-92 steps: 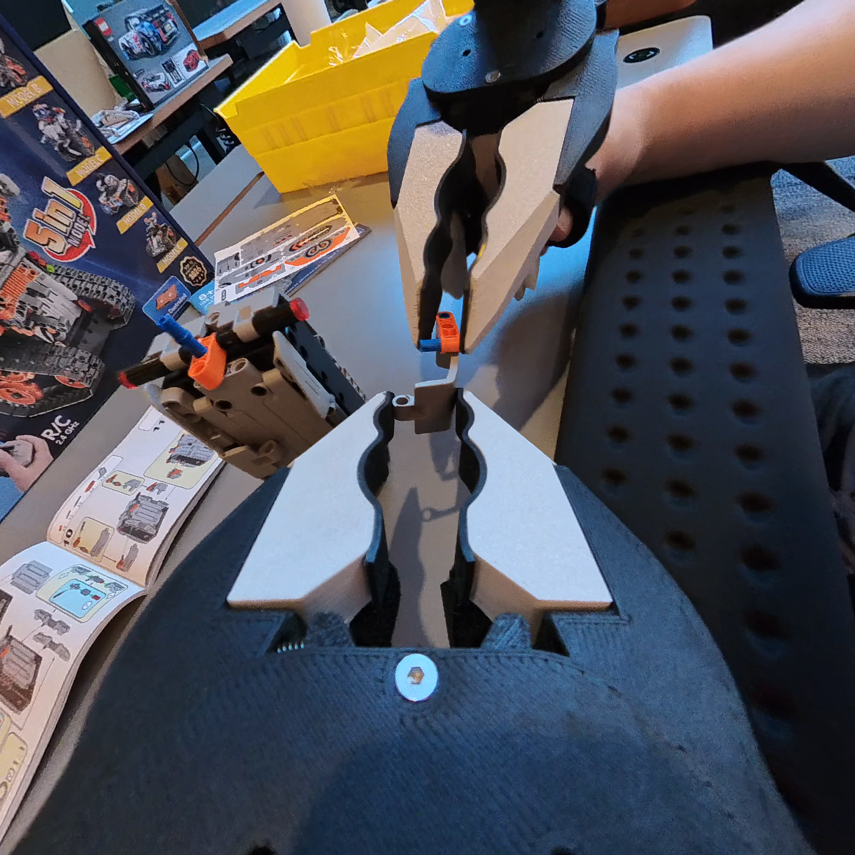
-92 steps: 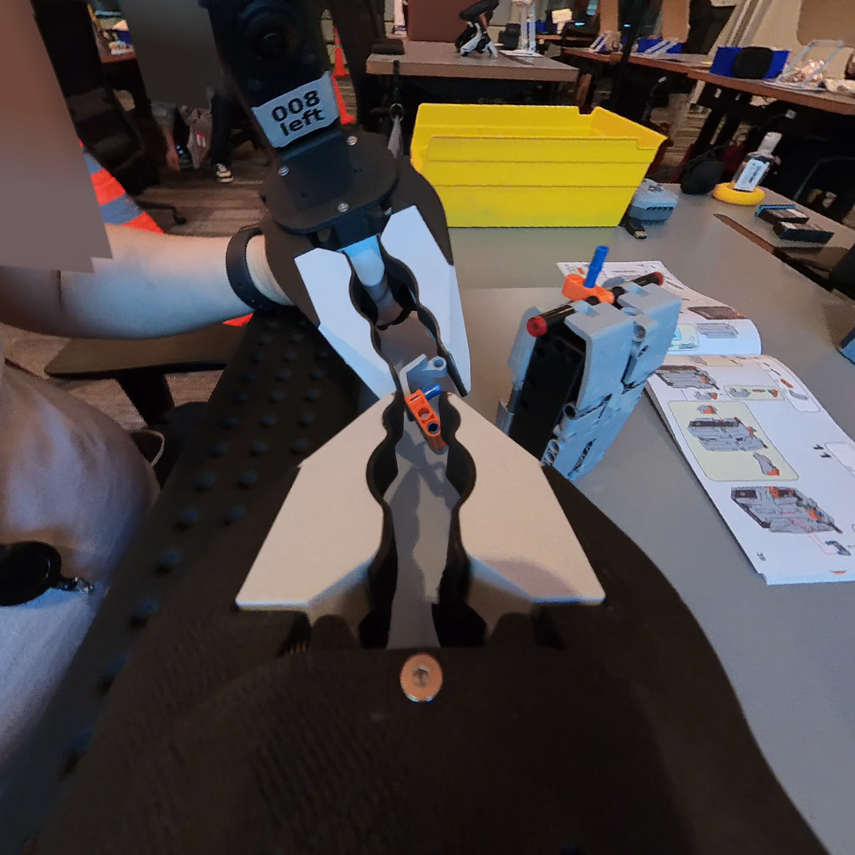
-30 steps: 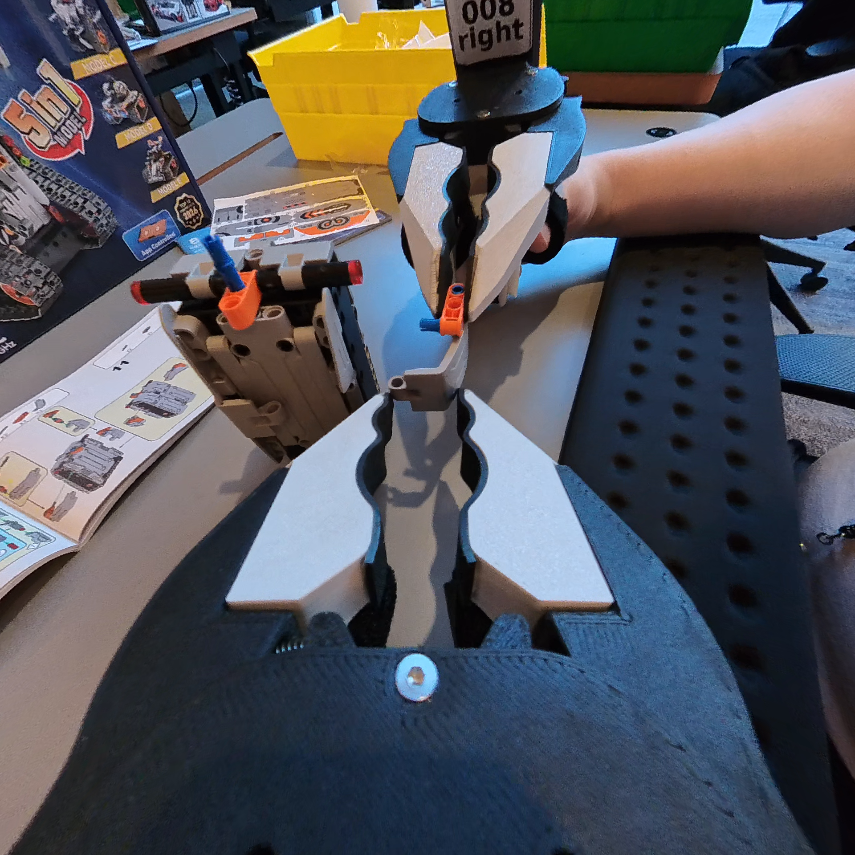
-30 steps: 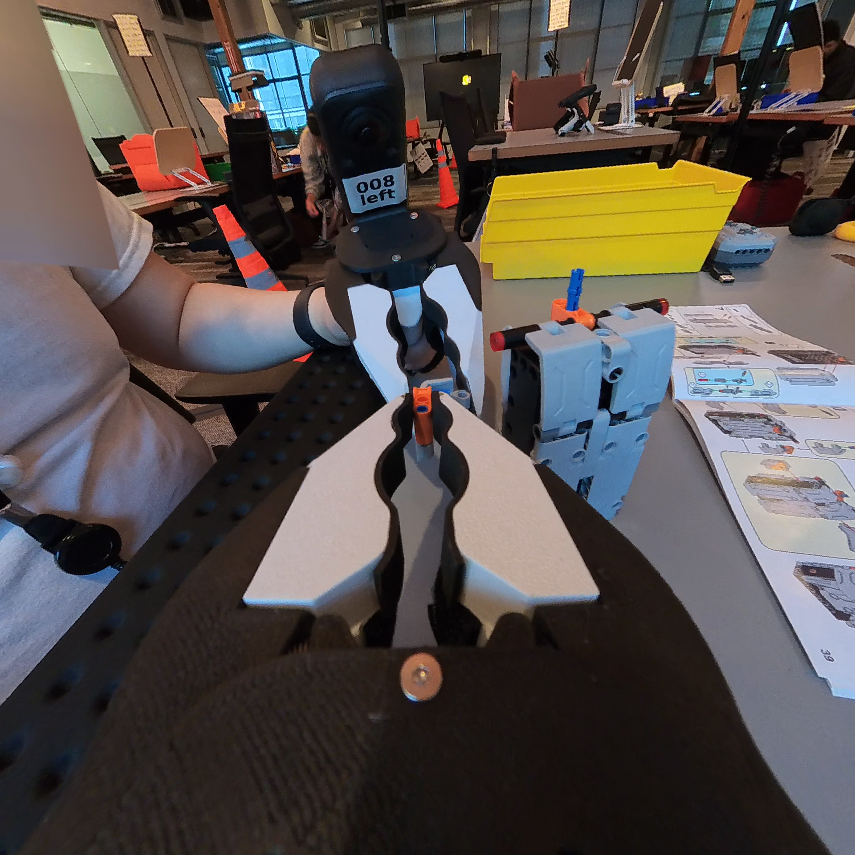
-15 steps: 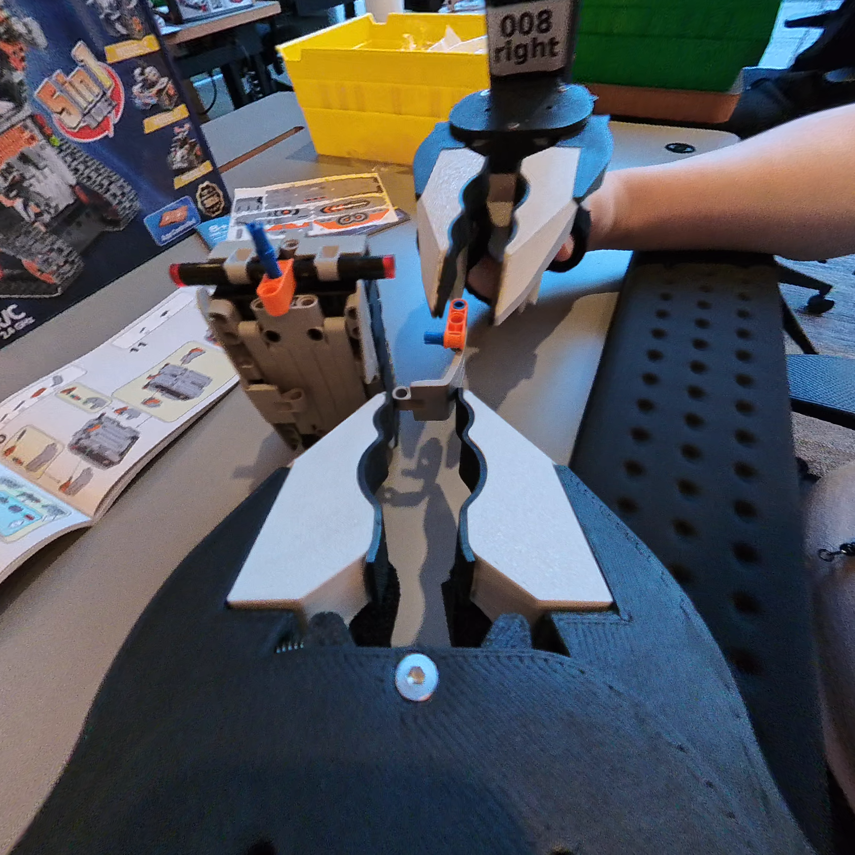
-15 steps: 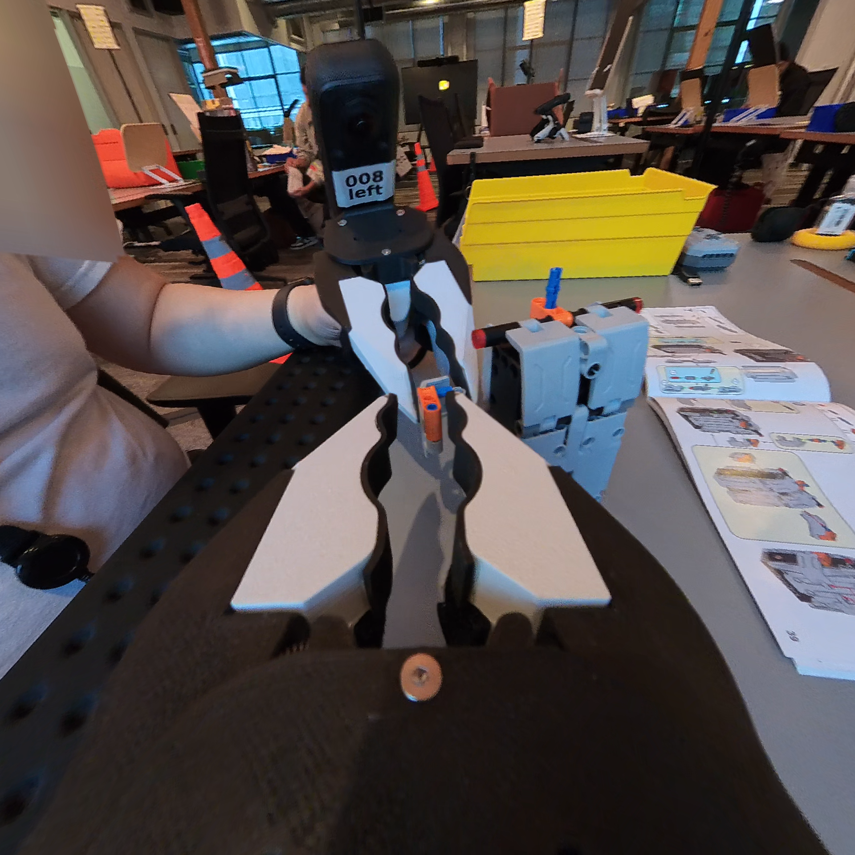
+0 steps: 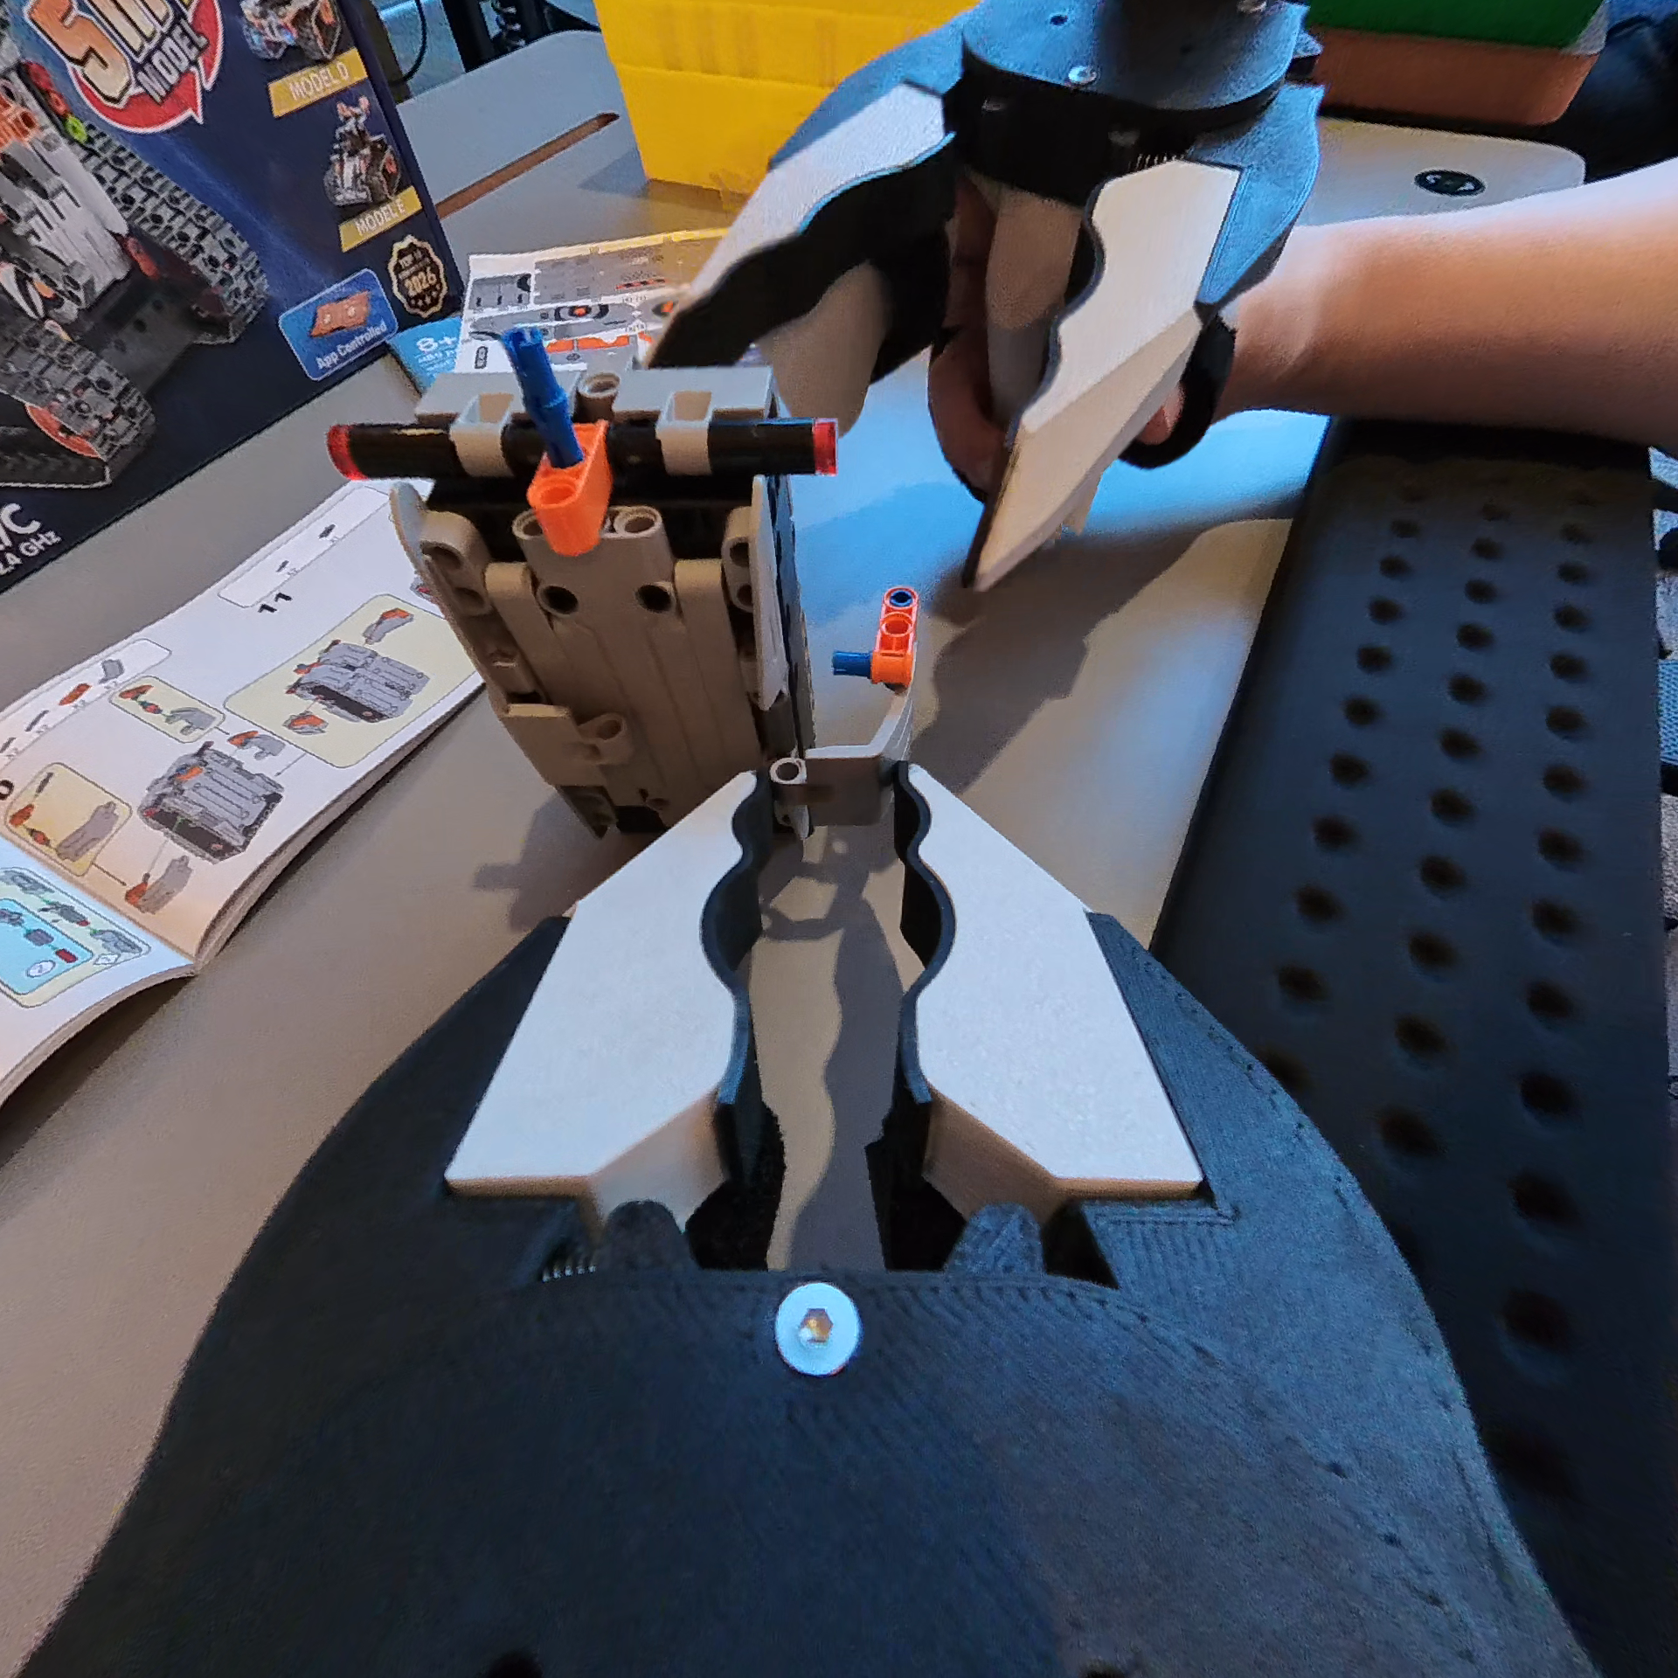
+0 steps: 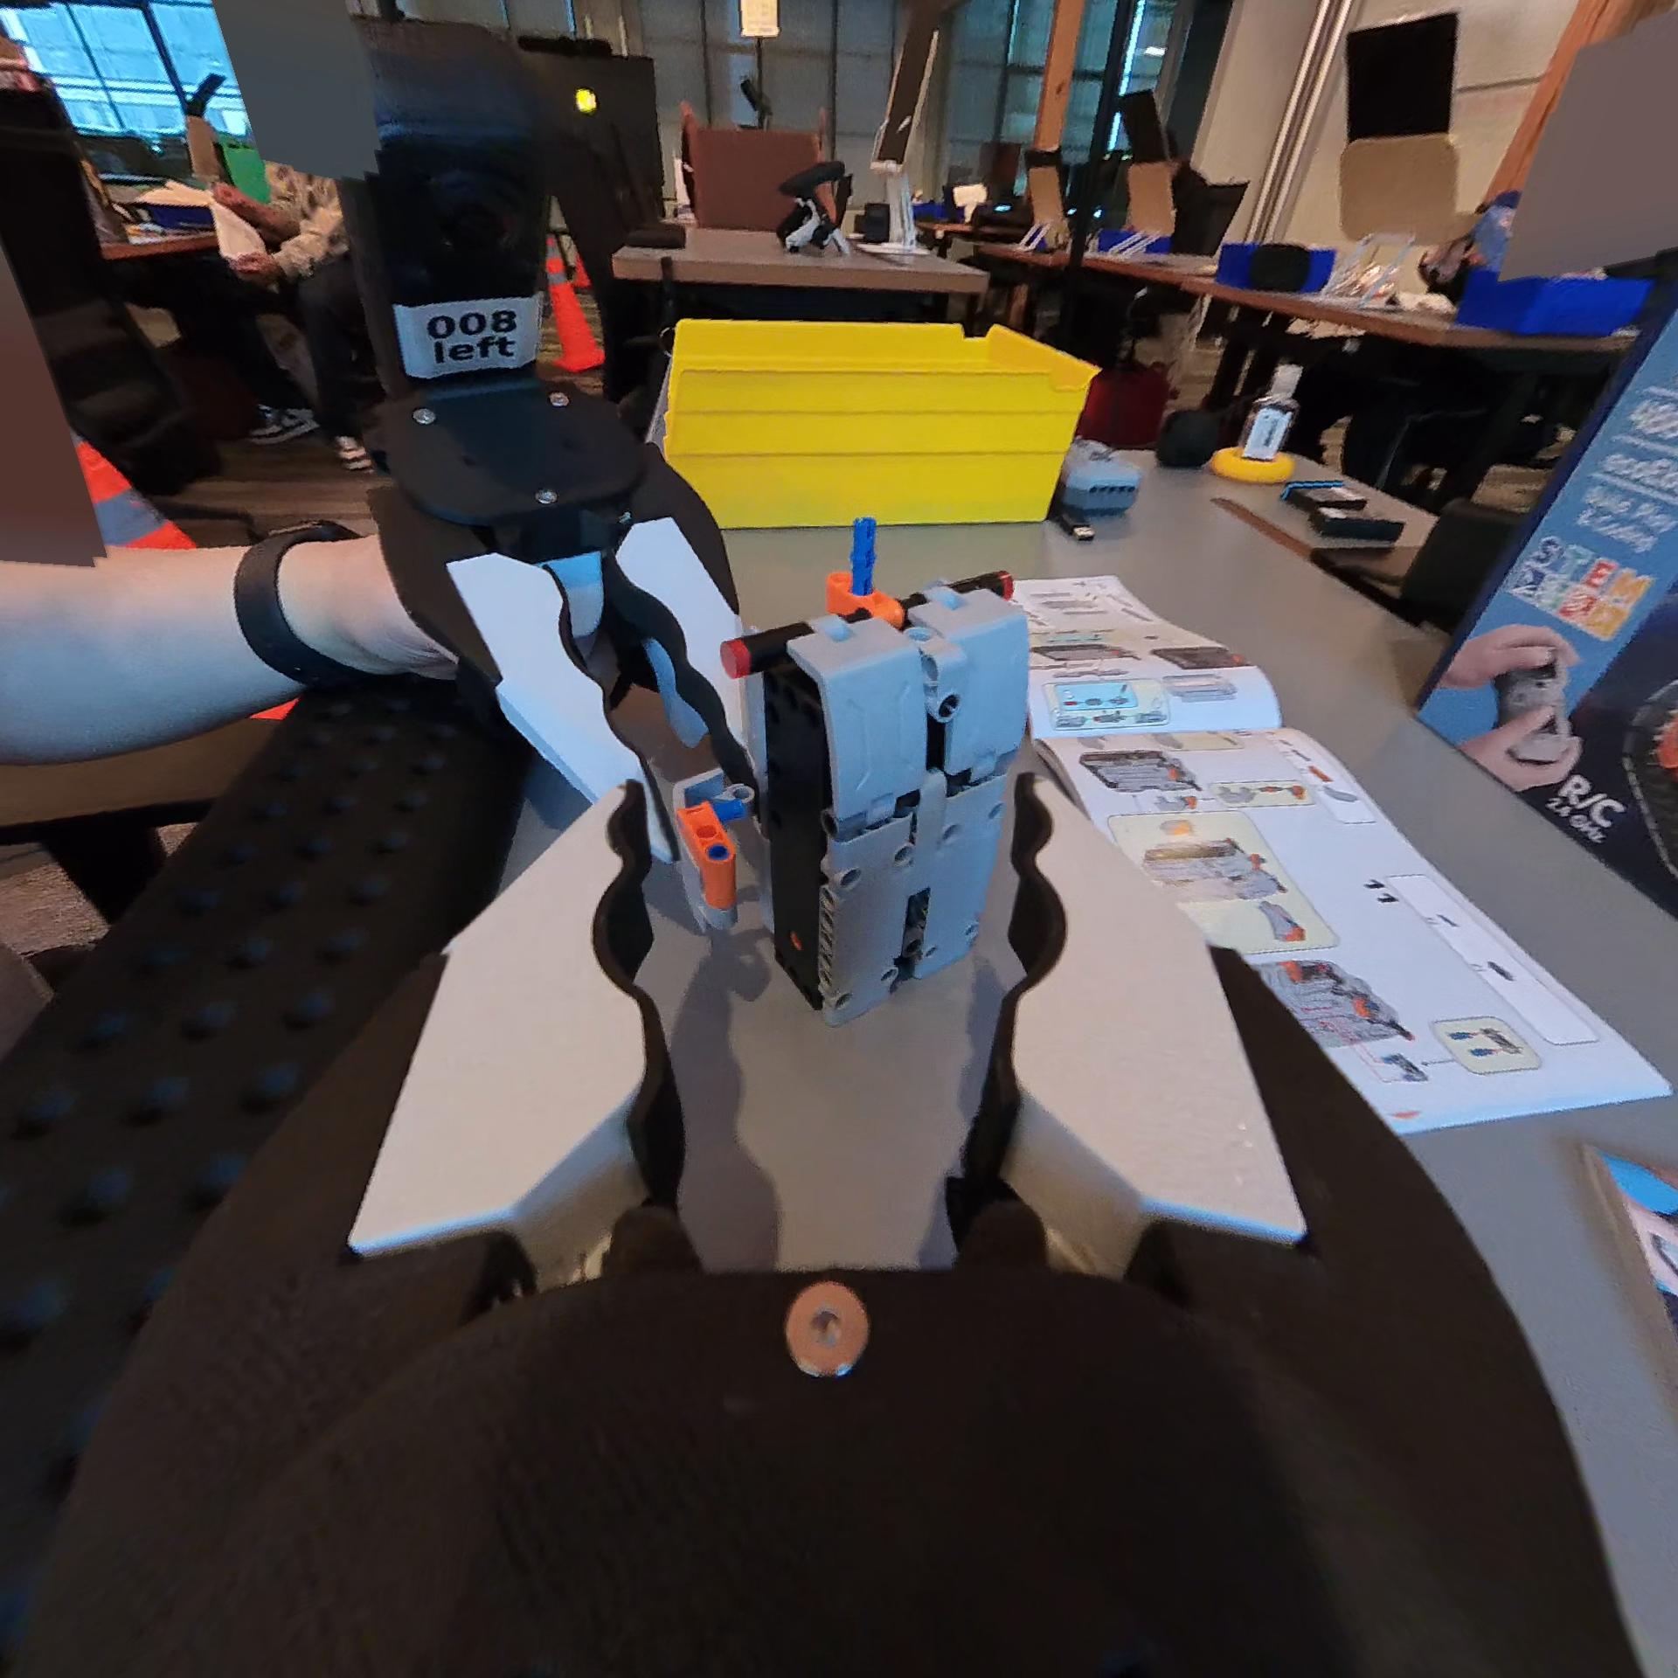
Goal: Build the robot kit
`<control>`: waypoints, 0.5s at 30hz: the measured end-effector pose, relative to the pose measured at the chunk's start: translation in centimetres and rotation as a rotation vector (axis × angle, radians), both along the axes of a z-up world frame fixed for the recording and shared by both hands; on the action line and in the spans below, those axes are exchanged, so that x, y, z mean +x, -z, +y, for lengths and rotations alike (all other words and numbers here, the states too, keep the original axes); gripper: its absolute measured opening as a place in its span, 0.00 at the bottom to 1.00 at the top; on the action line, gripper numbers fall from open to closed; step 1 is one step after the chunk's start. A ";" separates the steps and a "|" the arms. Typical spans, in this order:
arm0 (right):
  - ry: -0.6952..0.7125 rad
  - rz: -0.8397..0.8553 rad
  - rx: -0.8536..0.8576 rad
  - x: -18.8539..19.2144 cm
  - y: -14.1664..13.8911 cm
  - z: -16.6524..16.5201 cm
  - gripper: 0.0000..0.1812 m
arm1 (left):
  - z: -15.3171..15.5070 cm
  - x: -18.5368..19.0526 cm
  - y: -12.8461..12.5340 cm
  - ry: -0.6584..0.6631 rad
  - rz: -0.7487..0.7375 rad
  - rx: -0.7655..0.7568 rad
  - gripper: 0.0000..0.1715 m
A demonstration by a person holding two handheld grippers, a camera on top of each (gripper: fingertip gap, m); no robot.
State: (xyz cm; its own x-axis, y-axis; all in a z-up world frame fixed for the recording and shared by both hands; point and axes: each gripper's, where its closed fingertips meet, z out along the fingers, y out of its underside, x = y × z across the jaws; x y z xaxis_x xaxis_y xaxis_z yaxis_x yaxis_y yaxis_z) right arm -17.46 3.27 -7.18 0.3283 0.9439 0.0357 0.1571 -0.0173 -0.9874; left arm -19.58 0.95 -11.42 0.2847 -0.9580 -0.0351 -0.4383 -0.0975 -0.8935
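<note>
- Left gripper (image 7: 822, 790): we held its jaws clamped on a small grey bent piece (image 7: 840, 776), gripped at the fingertips above the grey table (image 7: 1044, 690).
- Small grey bent piece: it rose from the fingertips and carried an orange connector (image 7: 892, 646) with a blue peg (image 7: 849, 663) pointing sideways toward the block model. In the right wrist view the same orange connector (image 8: 708, 853) sat just beside the model's dark side.
- Block model (image 7: 608, 599): grey and black, standing upright on the table, between the two grippers. A black rod with red ends (image 7: 581, 447) crossed its top, with a second orange connector (image 7: 567, 495) and an upright blue pin (image 7: 542, 390).
- Right gripper (image 8: 822, 872): we held its jaws wide apart, empty, one fingertip on either side of the model (image 8: 894, 799); whether they touched it we could not tell.
- Instruction booklet (image 7: 163, 754): open, flat on the table just beside the model.
- Yellow bin (image 8: 872, 427): at the far side of the table, well apart from the model.
- Toy box (image 7: 136, 200): standing at the table's edge, beyond the booklet.
- Black studded strip (image 7: 1453, 817): lying along the table edge beside the left gripper.
- Handling note, our judgement: the model looked tall and narrow, so the open jaws would best close squarely on its flat sides, low enough to keep it from tipping, while the held piece stayed level with its peg facing the model.
</note>
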 end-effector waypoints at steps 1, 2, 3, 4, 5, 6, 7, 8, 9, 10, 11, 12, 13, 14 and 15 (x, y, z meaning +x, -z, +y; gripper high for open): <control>-0.005 -0.003 -0.003 -0.1 0.1 -0.1 0.44 | 0.0 0.0 0.0 -0.002 -0.001 0.002 0.14; -0.005 -0.006 -0.001 -0.1 0.2 -0.1 0.44 | 0.0 -0.1 -0.1 -0.005 -0.006 0.006 0.14; -0.005 -0.007 0.002 0.0 0.3 -0.1 0.44 | 0.0 -0.1 -0.2 -0.008 -0.011 0.010 0.14; -0.006 -0.006 0.004 0.1 0.3 -0.1 0.44 | 0.1 -0.1 -0.3 -0.009 -0.016 0.011 0.14; -0.006 -0.003 0.004 0.1 0.2 -0.1 0.44 | 0.1 -0.1 -0.4 -0.011 -0.018 0.010 0.14; -0.007 0.001 0.002 0.0 0.2 -0.1 0.44 | 0.2 -0.1 -0.4 -0.015 -0.018 0.008 0.14; -0.010 0.004 -0.001 0.0 0.2 -0.1 0.44 | 0.3 0.0 -0.4 -0.014 -0.019 0.006 0.14; -0.011 0.004 -0.004 -0.1 0.2 -0.1 0.44 | 0.3 0.0 -0.4 -0.013 -0.019 0.005 0.14; -0.014 0.000 -0.004 -0.2 0.3 -0.2 0.44 | 0.3 0.0 -0.4 -0.015 -0.018 0.008 0.14; -0.018 -0.002 -0.002 -0.2 0.3 -0.2 0.44 | 0.2 0.0 -0.4 -0.014 -0.018 0.012 0.14; -0.023 -0.001 0.002 -0.2 0.3 -0.3 0.44 | 0.1 0.0 -0.5 -0.010 -0.019 0.017 0.14; -0.029 0.004 0.004 -0.3 0.2 -0.5 0.44 | -0.1 0.0 -0.5 -0.005 -0.019 0.022 0.14; -0.037 0.017 0.003 -0.2 0.0 -0.6 0.45 | -0.3 0.1 -0.5 0.002 -0.016 0.028 0.14; -0.046 0.038 -0.002 -0.1 -0.3 -0.8 0.46 | -0.6 0.1 -0.5 0.012 -0.009 0.036 0.14; -0.052 0.062 -0.004 0.1 -0.7 -1.0 0.46 | -1.0 0.2 -0.4 0.027 0.000 0.051 0.14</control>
State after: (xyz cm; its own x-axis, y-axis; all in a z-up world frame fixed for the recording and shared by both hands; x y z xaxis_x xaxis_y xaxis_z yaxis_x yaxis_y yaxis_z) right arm -17.41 2.28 -6.47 0.2804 0.9598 0.0128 0.0964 -0.0149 -0.9952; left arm -19.41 -0.06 -11.02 0.2585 -0.9623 -0.0840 -0.4404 -0.0400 -0.8969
